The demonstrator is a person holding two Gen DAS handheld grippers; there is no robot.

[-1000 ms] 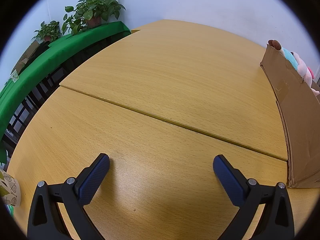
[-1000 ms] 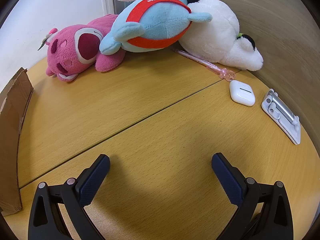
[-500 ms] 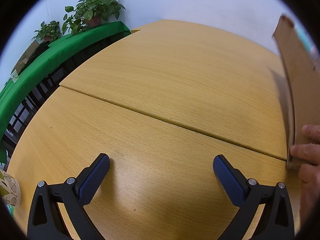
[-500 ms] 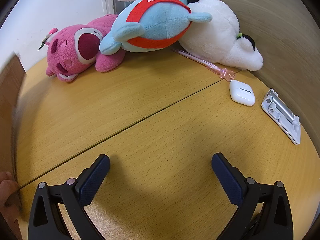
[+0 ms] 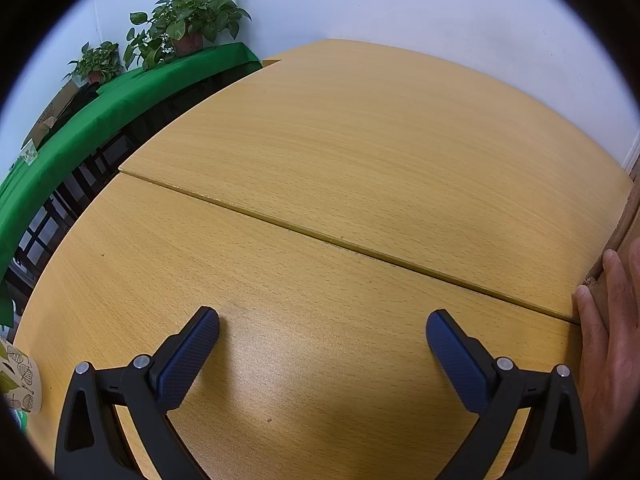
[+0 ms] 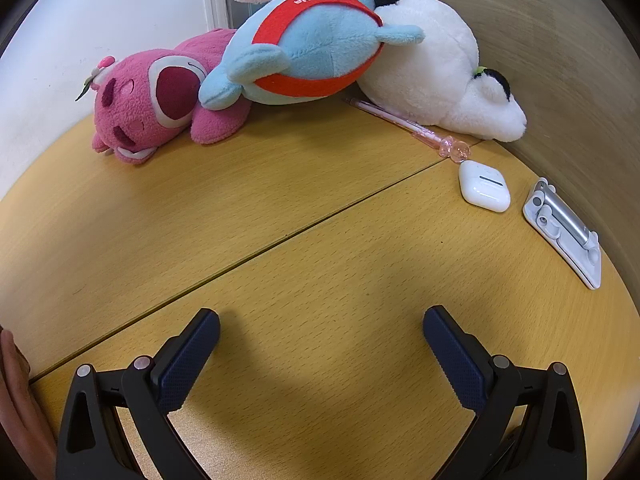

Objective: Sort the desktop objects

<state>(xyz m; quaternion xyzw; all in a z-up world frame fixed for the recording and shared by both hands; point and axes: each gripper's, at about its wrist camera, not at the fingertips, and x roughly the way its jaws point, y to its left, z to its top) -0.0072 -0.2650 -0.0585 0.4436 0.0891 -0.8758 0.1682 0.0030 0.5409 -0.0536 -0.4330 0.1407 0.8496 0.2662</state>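
Observation:
In the right wrist view, a pink plush bear (image 6: 156,100), a blue and red plush (image 6: 308,56) and a white plush (image 6: 436,84) lie at the far side of the wooden table (image 6: 280,200). A pink pen (image 6: 404,124), a white earbud case (image 6: 484,186) and a grey-white phone stand (image 6: 564,228) lie to the right. My right gripper (image 6: 320,344) is open and empty over the table. My left gripper (image 5: 322,346) is open and empty over bare table (image 5: 320,160). A bare hand (image 5: 608,328) holds cardboard (image 5: 630,216) at the right edge.
A green-covered shelf (image 5: 100,112) with potted plants (image 5: 188,28) stands beyond the table's left edge. A leaf-patterned paper cup (image 5: 18,380) is at the lower left. A wooden wall panel (image 6: 560,60) bounds the table on the right. A hand (image 6: 16,400) shows at the left edge.
The upright cardboard sheet has been swung away by a bare hand; it is gone from the right wrist view and nearly out of the left. Both grippers have stayed still.

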